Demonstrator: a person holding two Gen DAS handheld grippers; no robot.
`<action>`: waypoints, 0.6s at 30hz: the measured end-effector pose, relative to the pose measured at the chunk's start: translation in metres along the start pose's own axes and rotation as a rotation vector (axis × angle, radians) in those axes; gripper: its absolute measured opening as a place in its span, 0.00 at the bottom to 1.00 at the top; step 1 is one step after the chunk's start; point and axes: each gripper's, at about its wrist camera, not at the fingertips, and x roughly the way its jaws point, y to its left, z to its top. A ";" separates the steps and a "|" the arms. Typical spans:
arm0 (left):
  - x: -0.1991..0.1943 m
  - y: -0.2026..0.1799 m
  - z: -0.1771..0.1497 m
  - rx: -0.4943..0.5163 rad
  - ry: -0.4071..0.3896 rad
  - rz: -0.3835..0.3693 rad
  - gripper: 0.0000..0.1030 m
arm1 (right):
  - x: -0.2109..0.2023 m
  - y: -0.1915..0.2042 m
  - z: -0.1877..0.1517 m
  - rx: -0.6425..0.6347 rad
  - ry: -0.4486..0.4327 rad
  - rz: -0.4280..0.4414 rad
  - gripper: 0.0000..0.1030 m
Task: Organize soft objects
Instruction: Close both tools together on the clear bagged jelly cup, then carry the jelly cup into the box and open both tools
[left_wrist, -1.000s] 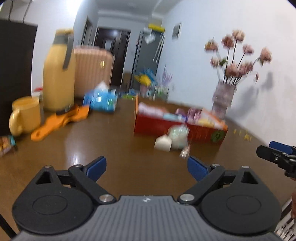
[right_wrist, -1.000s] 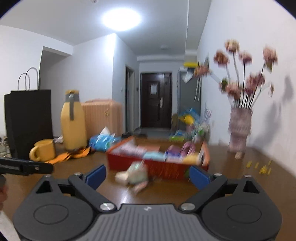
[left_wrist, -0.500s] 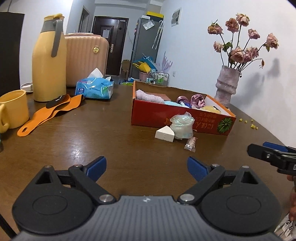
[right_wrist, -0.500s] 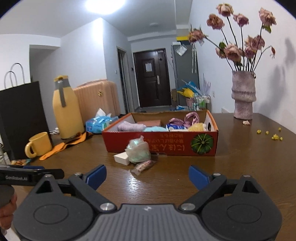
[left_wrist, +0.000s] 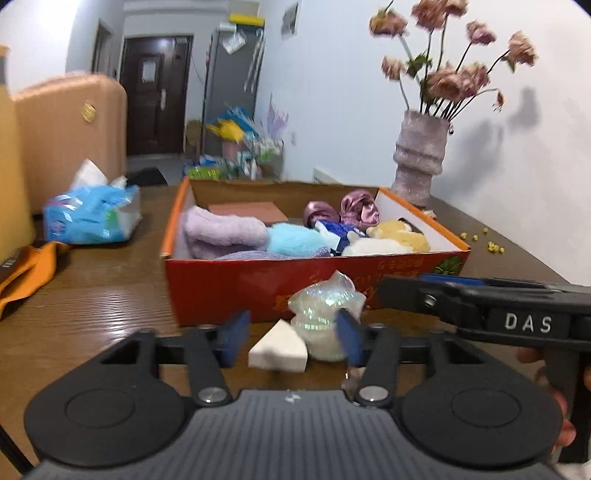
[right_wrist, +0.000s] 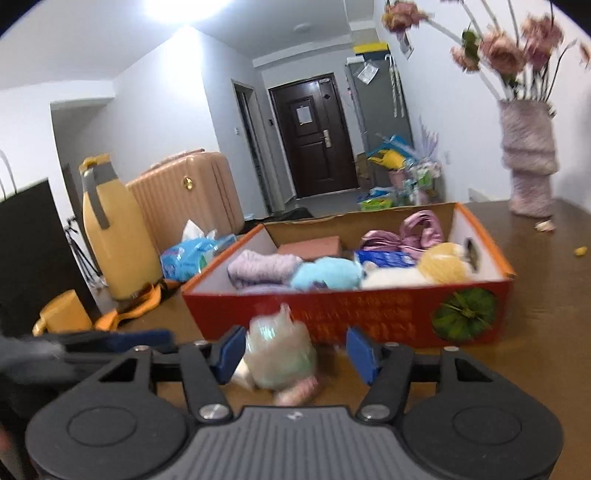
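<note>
Left wrist view: left gripper (left_wrist: 291, 341), jaws just narrowed but gripping nothing, brackets a white wedge-shaped foam sponge (left_wrist: 279, 350) and an iridescent crinkled plastic pouch (left_wrist: 325, 314) lying at 6 o'clock of the red cardboard box (left_wrist: 258, 284). Right gripper (right_wrist: 293, 352) has likewise been closing, unclamped, around the pouch. Judged light, compressible, slippery; grip the sponge's flat faces, the pouch mid-body.

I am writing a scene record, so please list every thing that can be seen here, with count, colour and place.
cardboard box: one, red-orange, table middle, holding soft items
iridescent bag: one, before box
sponge wedge: one, white, beside bag
tissue pack: one, blue, left of box
thermos: one, yellow, far left
mug: one, yellow, by thermos
suitcase: one, pink, behind table
vase: one, grey-pink, with flowers
left gripper: jaws just closing around wedge and bag
right gripper: jaws just closing, bag between
</note>
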 end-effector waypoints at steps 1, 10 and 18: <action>0.010 0.003 0.003 -0.014 0.024 -0.030 0.46 | 0.011 -0.004 0.003 0.020 0.014 0.017 0.53; 0.033 0.007 -0.009 -0.039 0.059 -0.155 0.16 | 0.053 -0.025 -0.007 0.143 0.100 0.105 0.13; 0.011 0.004 -0.002 -0.056 -0.006 -0.160 0.10 | 0.033 -0.011 0.000 0.072 0.055 0.092 0.07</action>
